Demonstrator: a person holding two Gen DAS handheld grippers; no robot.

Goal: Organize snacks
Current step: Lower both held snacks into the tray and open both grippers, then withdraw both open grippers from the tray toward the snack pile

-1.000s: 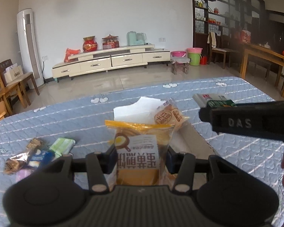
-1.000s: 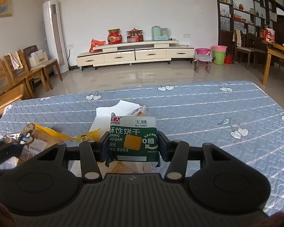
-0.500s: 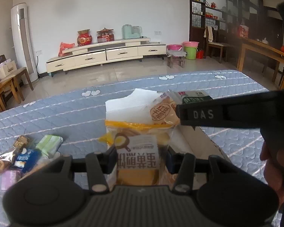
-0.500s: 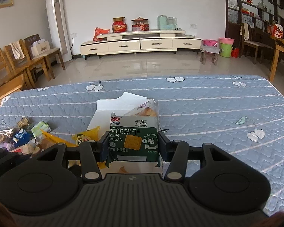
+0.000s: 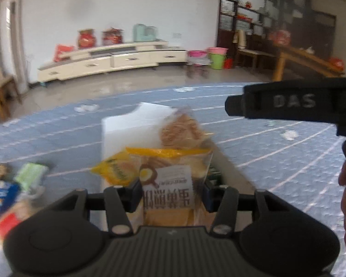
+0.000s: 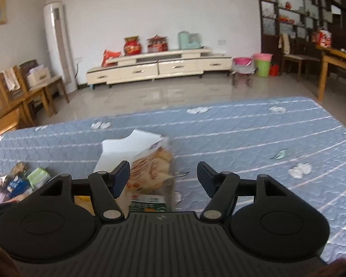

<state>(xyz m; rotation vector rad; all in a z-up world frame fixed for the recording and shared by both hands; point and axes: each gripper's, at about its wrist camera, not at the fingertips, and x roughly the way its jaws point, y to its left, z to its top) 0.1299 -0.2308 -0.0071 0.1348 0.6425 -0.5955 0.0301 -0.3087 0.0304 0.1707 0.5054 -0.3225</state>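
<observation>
Left gripper (image 5: 171, 192): its fingers were closed on the egg-print bread packet (image 5: 170, 184), which stood upright between them over the white box (image 5: 131, 129).
Right gripper (image 6: 162, 176): its fingers stood wide apart with nothing between them; the green biscuit pack (image 6: 148, 203) lay below and just short of the fingertips, apparently inside the box.
Box contents: a clear pastry bag (image 6: 153, 170) leaned beyond the right fingers, and a yellow packet (image 5: 115, 170) stuck out just left of the left fingers.
Loose snacks (image 6: 18, 182): heaped on the blue quilted surface (image 6: 242, 133), well off to the left of both grippers.
Risk, crowding: the box looked nearly full (bags already poked above its rim), so the bread packet could ride up on the others and topple out when let go.
Risk, collision: the right gripper hung close beside the left, and they could knock together.
Risk, blur: both views were smeared, so exact alignment over the box could not be judged.
</observation>
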